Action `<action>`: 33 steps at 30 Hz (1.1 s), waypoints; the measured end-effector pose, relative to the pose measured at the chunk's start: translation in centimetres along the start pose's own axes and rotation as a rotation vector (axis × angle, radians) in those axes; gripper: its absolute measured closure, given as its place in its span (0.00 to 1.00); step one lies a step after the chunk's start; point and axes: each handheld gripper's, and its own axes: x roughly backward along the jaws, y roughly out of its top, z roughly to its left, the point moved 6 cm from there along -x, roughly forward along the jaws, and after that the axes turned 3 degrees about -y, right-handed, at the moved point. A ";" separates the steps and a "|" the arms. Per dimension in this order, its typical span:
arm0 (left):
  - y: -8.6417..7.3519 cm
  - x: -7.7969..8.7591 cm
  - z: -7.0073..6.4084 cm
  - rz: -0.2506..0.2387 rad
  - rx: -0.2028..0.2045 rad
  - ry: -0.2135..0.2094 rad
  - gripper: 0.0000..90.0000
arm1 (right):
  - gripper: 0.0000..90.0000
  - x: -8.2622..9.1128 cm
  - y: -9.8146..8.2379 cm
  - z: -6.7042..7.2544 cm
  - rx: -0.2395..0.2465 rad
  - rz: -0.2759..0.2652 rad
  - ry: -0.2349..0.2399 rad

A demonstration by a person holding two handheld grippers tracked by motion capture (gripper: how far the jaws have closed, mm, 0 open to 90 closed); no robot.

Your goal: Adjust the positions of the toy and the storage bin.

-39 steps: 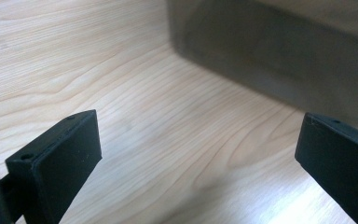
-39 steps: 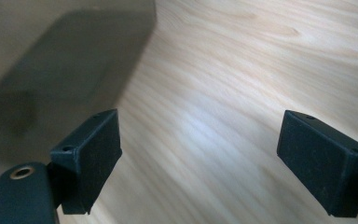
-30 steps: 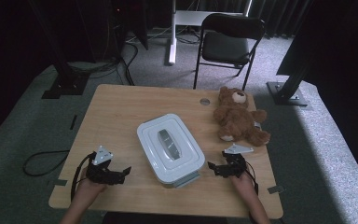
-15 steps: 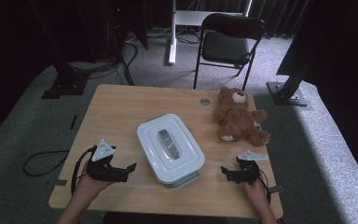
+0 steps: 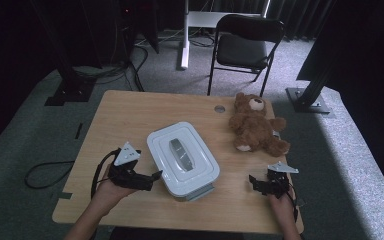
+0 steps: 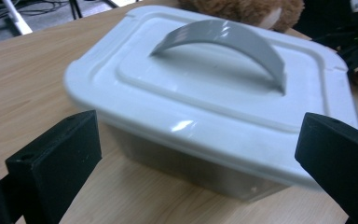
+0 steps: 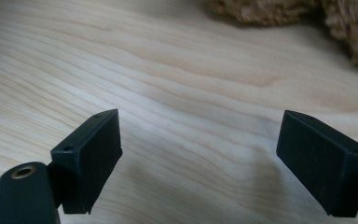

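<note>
We see a wooden table [image 5: 130, 115] on a grey carpet floor [image 5: 25, 145]. A black folding chair [image 5: 245, 45] stands far behind it. Dark curtains [image 5: 365, 60] hang on the right.

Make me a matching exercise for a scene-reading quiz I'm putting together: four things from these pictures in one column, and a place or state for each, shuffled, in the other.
Things:
1. white lidded box
2. teddy bear
3. left gripper
4. folding chair

Places or states:
A. on the floor beyond the table's far edge
B. lying near the table's far right corner
C. in the middle of the table, lid on, grey handle on top
D. open, jaws pointing at the box's near left side

Pairs: 1-C, 2-B, 3-D, 4-A
</note>
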 end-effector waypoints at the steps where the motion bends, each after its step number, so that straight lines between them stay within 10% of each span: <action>1: 0.2 -0.3 -0.2 0.002 0.000 -0.005 0.01 | 0.14 -0.1 -0.1 0.0 -0.003 0.007 0.002; 18: 2.1 -4.5 -2.9 0.046 -0.045 -0.102 0.01 | 0.14 -0.9 0.1 0.5 0.030 0.033 -0.039; 33: 2.4 -7.1 -3.5 0.075 -0.055 -0.096 0.01 | 0.14 -0.9 0.1 0.5 0.028 0.033 -0.039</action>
